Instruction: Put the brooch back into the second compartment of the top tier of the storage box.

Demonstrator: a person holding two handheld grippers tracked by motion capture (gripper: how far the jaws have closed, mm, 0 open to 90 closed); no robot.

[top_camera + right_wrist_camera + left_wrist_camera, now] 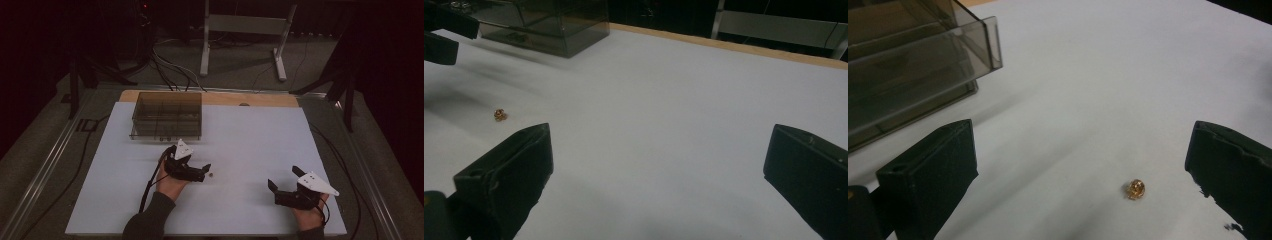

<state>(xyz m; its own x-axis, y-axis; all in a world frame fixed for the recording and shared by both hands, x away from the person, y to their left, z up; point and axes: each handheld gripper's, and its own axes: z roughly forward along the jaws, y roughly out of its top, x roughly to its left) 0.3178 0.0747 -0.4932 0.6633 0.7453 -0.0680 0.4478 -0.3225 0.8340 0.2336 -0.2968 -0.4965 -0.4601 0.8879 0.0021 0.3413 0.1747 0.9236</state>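
A tiny gold bead (1136,189) is seen lying on the white mat (240,145), with nothing touching it. The bead is used here as the landmark. In the high view the bead (212,175) is a small speck near the middle of the mat. The left gripper (199,172) is held just beside the bead, on its left, and is pointed at it. Its jaws are spread wide apart and nothing is held between them. In the left gripper view the bead is seen low down between the two black jaws, closer to the right jaw, and it is not touched by either one. A smoky see-through box (167,115) is set beyond the bead, toward the far left of the mat, and dividers can be seen inside it. In the left gripper view a corner of the box (913,60) is seen up and to the left of the bead. The right gripper (283,181) is held well apart from the bead, off to its right and nearer the person. Its jaws are spread wide too, and nothing is held in them. In the right gripper view the bead (500,115) is seen far off to the left, past the left jaw, and the box (544,22) is seen behind it.
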